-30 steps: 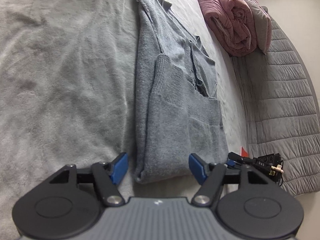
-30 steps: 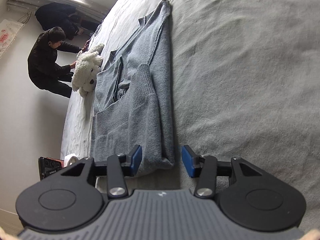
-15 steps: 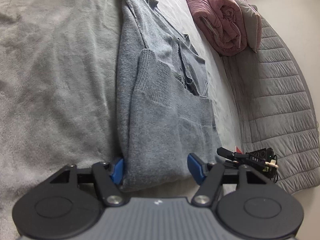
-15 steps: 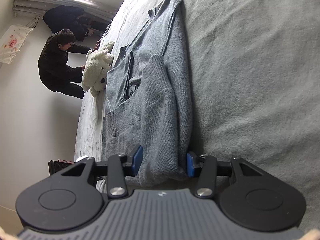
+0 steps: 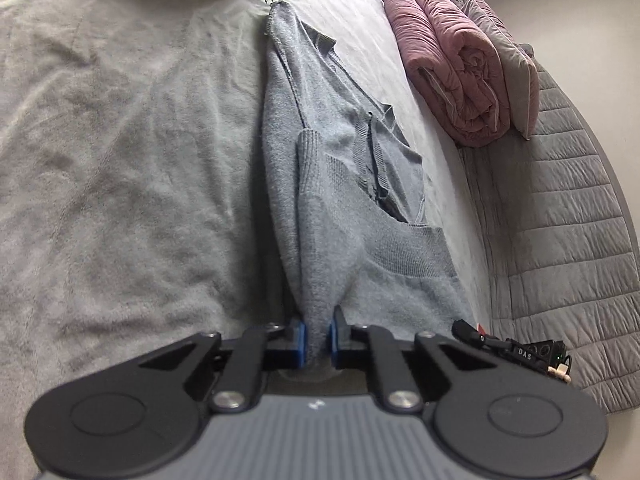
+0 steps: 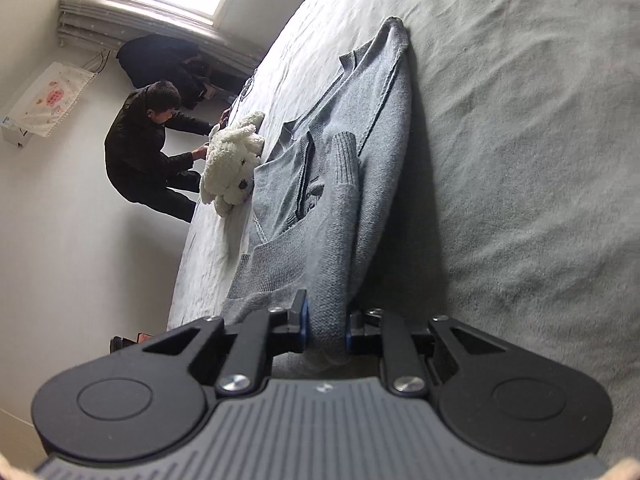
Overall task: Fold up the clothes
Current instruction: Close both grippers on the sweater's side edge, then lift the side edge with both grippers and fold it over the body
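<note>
1. The grey sweater (image 5: 344, 184) lies lengthwise on the grey bedspread (image 5: 120, 160), already folded into a long narrow strip, with a ribbed sleeve cuff (image 5: 308, 148) laid on top near mid-length.

2. The left gripper (image 5: 317, 340) is clamped on the sweater's near end. The blue pads (image 5: 299, 340) press from both sides, and the knit bunches into a narrow ridge between them. The jaws stand almost together, separated only by the fabric.

3. The right gripper (image 6: 326, 328) is likewise closed on the near end of the sweater (image 6: 344, 184). A thick fold of knit fills the gap between its pads (image 6: 305, 320) and spills slightly behind them toward the gripper body.

4. In both wrist views the cloth rises from the bedspread into the jaws, and the sweater's far end rests flat on the bed.

5. In the left wrist view, the ribbed hem band (image 5: 408, 256) runs off toward the bed's right edge, outside the jaws.

6. A rolled pink quilt (image 5: 452, 76) lies at the far right edge of the bed, against a grey quilted headboard (image 5: 568, 208). It is well apart from the sweater.

7. A white plush dog (image 6: 232, 168) sits at the bed's left edge in the right wrist view, just beside the sweater's collar area.

8. A person in dark clothing (image 6: 148, 148) bends at that same edge, hands near the plush dog.

9. A black device (image 5: 520, 354) lies near the bed's right edge, close to the left gripper.
</note>
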